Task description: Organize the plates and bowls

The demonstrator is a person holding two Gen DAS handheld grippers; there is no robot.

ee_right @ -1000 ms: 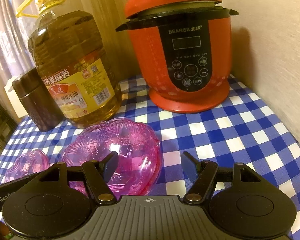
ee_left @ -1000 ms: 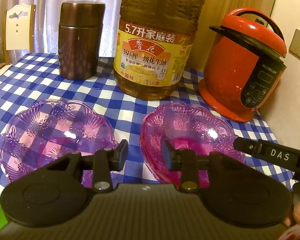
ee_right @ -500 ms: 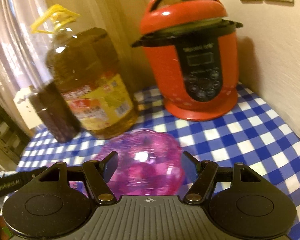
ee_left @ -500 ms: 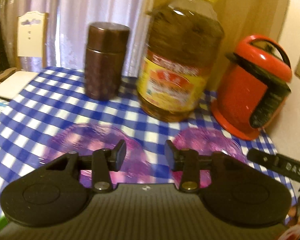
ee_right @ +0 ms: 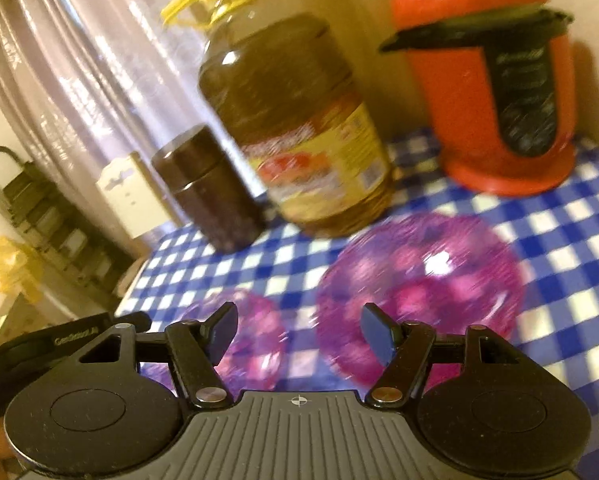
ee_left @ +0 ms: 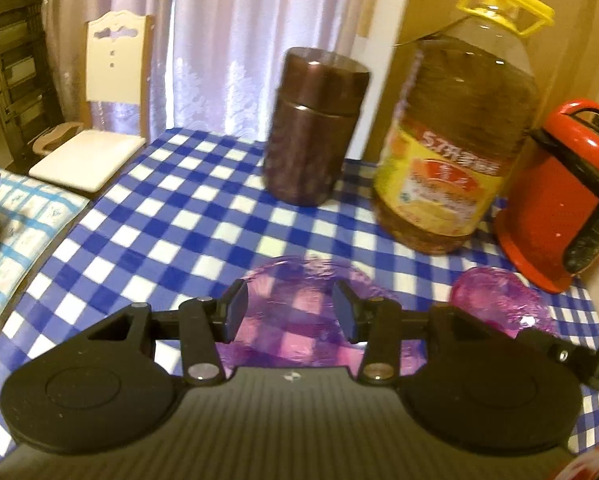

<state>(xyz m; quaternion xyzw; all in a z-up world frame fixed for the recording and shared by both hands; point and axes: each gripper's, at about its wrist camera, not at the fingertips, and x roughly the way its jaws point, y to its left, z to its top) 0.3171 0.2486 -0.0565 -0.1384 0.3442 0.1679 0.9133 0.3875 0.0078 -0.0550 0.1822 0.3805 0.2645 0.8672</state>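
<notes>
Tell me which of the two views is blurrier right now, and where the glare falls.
Right wrist view: heavy motion blur; the oil bottle label and cooker panel are unreadable, with a glare spot on the larger pink bowl. Left wrist view: milder blur, label partly readable, backlit curtain washed pale.

So the table has a blue and white checkered cloth over it. Sitting right on that: two see-through pink bowls side by side, the left bowl and the right bowl, not touching. Behind them in a row there's a brown canister, a big bottle of cooking oil and a red rice cooker over by the wall.
</notes>
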